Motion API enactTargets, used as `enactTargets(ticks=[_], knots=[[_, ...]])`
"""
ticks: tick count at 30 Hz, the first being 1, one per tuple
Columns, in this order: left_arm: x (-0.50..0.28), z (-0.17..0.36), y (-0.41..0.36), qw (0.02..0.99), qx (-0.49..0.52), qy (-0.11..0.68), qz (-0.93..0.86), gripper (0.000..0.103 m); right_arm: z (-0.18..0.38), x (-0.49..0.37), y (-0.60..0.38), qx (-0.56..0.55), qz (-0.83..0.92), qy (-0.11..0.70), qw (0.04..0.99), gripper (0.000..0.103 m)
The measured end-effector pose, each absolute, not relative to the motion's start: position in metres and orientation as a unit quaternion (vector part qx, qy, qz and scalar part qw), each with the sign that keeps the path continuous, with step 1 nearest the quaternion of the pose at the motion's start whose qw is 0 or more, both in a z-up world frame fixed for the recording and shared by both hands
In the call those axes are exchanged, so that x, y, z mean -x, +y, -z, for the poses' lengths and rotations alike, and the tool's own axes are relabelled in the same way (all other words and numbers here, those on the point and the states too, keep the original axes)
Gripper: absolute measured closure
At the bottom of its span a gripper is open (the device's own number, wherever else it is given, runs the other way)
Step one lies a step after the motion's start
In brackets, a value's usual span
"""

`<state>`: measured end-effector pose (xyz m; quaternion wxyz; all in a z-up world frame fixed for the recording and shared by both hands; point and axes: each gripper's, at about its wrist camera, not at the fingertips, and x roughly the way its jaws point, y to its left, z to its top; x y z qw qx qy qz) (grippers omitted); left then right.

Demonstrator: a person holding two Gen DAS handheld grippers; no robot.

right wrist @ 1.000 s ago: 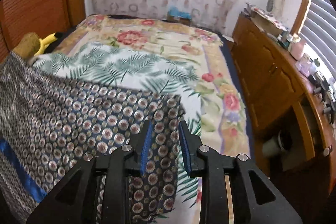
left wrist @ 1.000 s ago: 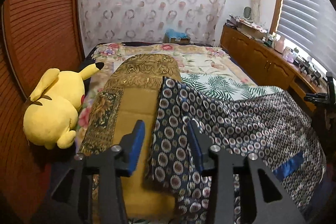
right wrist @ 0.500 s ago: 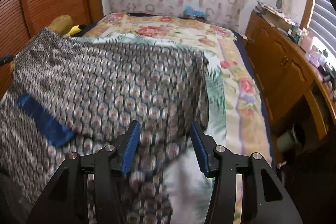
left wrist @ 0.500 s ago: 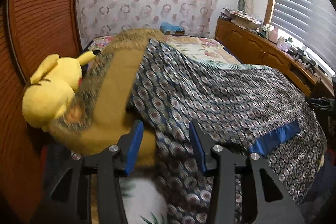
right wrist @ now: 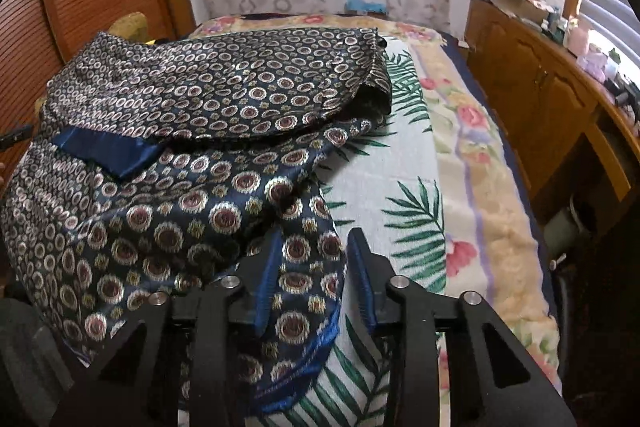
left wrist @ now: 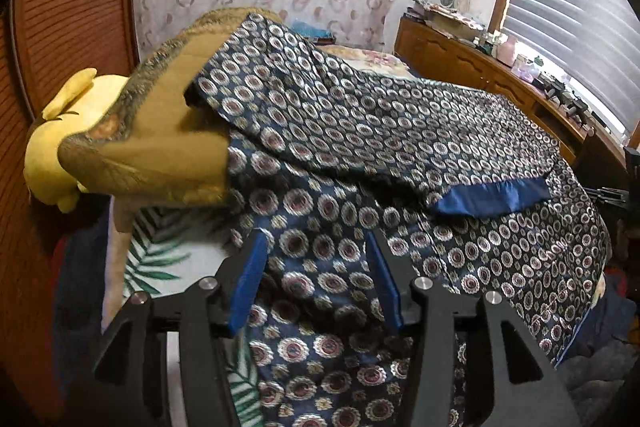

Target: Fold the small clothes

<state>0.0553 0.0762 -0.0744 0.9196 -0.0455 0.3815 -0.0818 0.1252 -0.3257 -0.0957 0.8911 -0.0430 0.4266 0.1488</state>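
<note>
Ok, both grippers at the near edge of the bed [right wrist: 452, 163], navy medallion-print garment [left wrist: 360, 131] draped across it w/ the far half doubled over toward us. Blue satin band [left wrist: 492, 197] marks where that flap ends.

Left gripper [left wrist: 316, 283]: jaws spread fairly wide, cloth running between and under the blue pads, but no pinch visible, so it's got nothing clamped. Right gripper [right wrist: 314, 279]: narrower gap, near corner of the garment lying between the pads; looks loose, not squeezed (hard to be sure at the pad faces).

Mustard-gold cloth [left wrist: 160, 131] is bunched up under the garment's left side, just beside the yellow plush toy [left wrist: 52, 151]; that's a snag risk.

To do this fold right, I'd say: close both pairs on the near hem at matching spots, lift together, keep the edge taut btwn hands, carry it level. Slippery-looking fabric, so grip firm and go slow. Watch the left side doesn't drag the gold cloth along.
</note>
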Motion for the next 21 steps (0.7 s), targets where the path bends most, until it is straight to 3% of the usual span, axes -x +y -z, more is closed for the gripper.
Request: enactTargets(ticks=[1,5,15,21], knots=[[-0.055,0.076,0.075,0.919,0.046,0.383,0.082,0.053,0.096,-0.123,-0.326,0.043,-0.153,0.427,0.890,0.095],[-0.056,0.079,0.069,0.916,0.045,0.390,0.083,0.053,0.088,-0.110,-0.334,0.032,-0.149,0.414,0.898,0.103],[-0.044,0.075,0.073,0.920,0.053,0.384,0.067,0.053,0.066,-0.068,-0.359,0.032,-0.103,0.408,0.907,0.102],[-0.036,0.074,0.081,0.922,0.047,0.381,0.041,0.053,0.053,-0.083,-0.343,0.035,-0.098,0.378,0.920,0.088]])
